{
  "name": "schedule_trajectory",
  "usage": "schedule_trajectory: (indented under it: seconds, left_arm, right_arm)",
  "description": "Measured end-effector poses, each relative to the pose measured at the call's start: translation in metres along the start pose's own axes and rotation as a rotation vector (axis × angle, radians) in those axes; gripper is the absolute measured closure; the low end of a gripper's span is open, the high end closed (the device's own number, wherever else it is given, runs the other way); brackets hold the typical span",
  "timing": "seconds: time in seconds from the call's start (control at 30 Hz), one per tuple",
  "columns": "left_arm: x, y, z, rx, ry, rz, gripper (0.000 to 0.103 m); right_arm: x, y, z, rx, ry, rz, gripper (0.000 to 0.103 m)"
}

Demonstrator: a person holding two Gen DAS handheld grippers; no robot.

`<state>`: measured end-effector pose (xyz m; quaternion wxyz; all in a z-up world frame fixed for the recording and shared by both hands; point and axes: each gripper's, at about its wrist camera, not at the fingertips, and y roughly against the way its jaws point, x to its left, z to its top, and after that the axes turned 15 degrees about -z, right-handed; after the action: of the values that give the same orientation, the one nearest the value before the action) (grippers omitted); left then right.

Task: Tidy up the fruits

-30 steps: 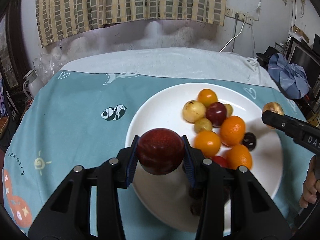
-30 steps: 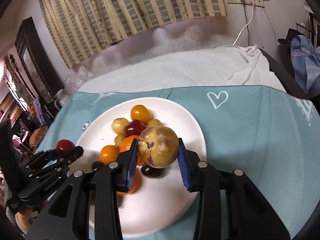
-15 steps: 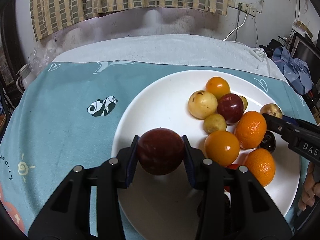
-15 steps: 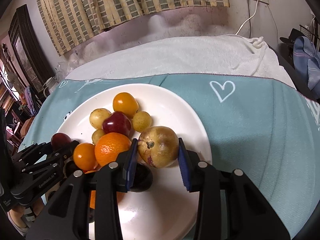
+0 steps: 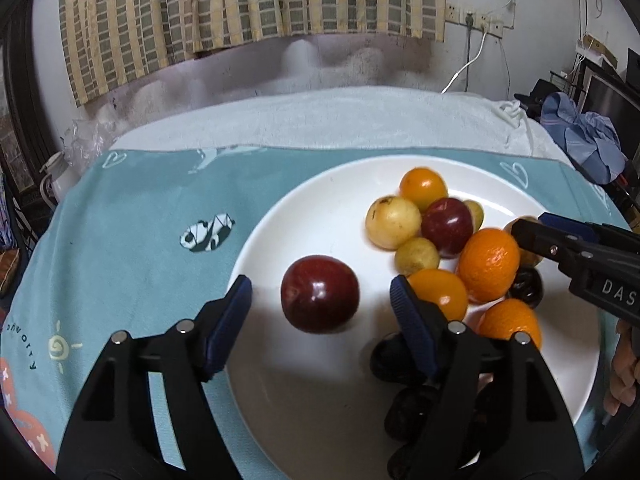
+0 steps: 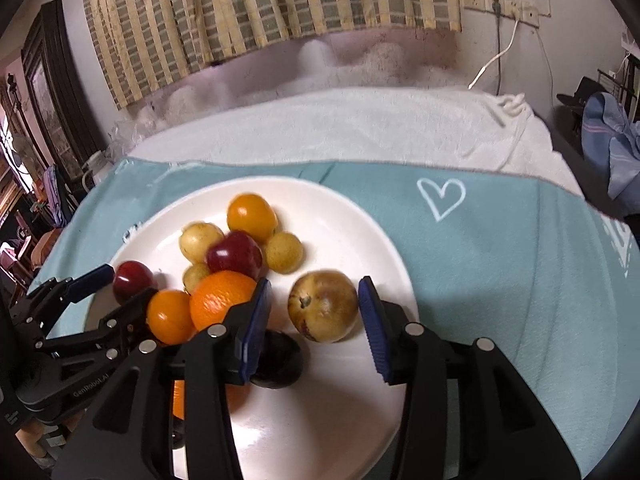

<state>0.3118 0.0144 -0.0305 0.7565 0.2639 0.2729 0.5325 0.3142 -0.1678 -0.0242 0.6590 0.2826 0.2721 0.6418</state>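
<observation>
My left tongs (image 5: 320, 304) stand wide apart over the near left part of the white plate (image 5: 320, 200), and the dark red plum (image 5: 319, 294) sits between the two blue pads without touching either one. It looks a little blurred, and I cannot tell whether it already rests on the plate.

My right tongs (image 6: 314, 316) are also spread, on the plate's near right side. The brownish mottled fruit (image 6: 323, 306) lies between their pads, with a clear gap on the left pad's side and only a thin one on the right.

Toward the plate's middle and far side the other fruits crowd together: a large orange (image 5: 488, 264) touching a smaller orange fruit (image 5: 440, 292), a second red plum (image 5: 447, 226), a pale yellow fruit (image 5: 394, 222), a small yellow one (image 5: 417, 256) just beside it, and another orange fruit (image 5: 423, 188) at the plate's far edge. A dark, almost black fruit (image 6: 278, 360) sits on the plate close under my right tongs' left pad.

The plate lies on a teal cloth (image 5: 132, 240) printed with a panda (image 5: 207, 234) to the plate's left and a white heart (image 6: 440, 198) to its right.
</observation>
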Motion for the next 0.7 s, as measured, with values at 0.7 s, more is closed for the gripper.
schedule_trajectory:
  seconds: [0.7]
  left_arm:
    - [-0.021, 0.072, -0.046, -0.032, 0.001, 0.056, 0.016]
  right_arm:
    - [0.015, 0.065, -0.046, -0.008, 0.089, -0.018, 0.058]
